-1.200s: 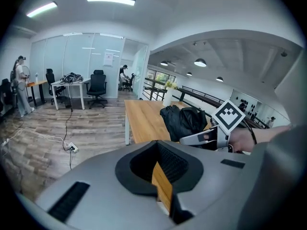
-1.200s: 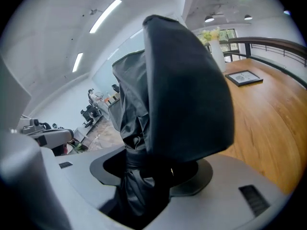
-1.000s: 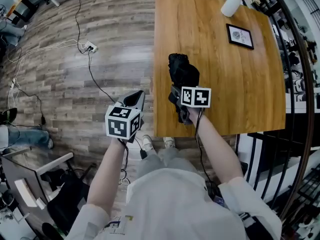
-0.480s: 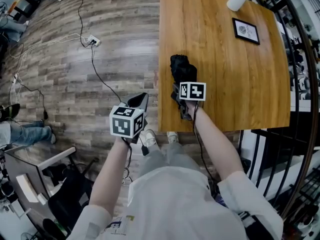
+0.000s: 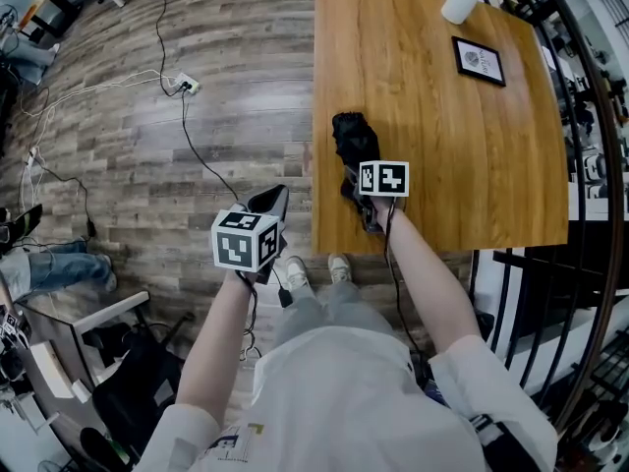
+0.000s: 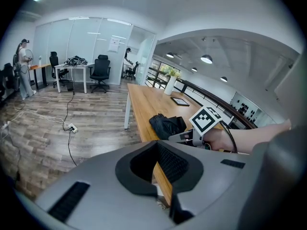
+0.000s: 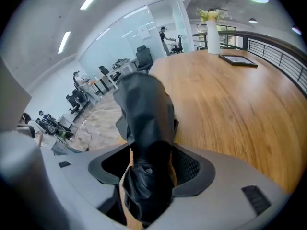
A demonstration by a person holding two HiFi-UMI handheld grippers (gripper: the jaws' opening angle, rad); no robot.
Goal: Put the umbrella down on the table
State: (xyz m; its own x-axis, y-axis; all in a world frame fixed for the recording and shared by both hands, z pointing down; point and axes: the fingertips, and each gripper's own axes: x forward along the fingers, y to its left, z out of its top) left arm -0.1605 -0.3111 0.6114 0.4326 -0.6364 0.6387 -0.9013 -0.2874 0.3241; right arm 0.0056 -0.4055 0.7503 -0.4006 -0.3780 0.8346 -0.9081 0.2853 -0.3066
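Observation:
The folded black umbrella [image 5: 351, 141] lies on the wooden table [image 5: 452, 155] near its left front corner. My right gripper [image 5: 354, 177] stands around the umbrella's near end, pointing steeply down. In the right gripper view the umbrella [image 7: 144, 114] runs away from my right gripper [image 7: 148, 164], whose jaws have just been opening; slim gaps show between the pads and the fabric. My left gripper [image 5: 269, 201] hovers over the floor, left of the table's corner, slightly open with nothing in it. From the left gripper view, past my left gripper [image 6: 156, 166], the umbrella [image 6: 165, 125] shows.
A framed picture [image 5: 479, 60] and a white vase [image 5: 460, 3] stand at the table's far right. A power strip [image 5: 187, 87] with cables lies on the floor to the left. A black railing [image 5: 595, 165] runs along the right side. Desks and office chairs [image 6: 98, 71] stand farther off.
My right gripper has sunk with the umbrella, which now rests on the table. The left gripper has drifted a little and lower beside the table's corner.

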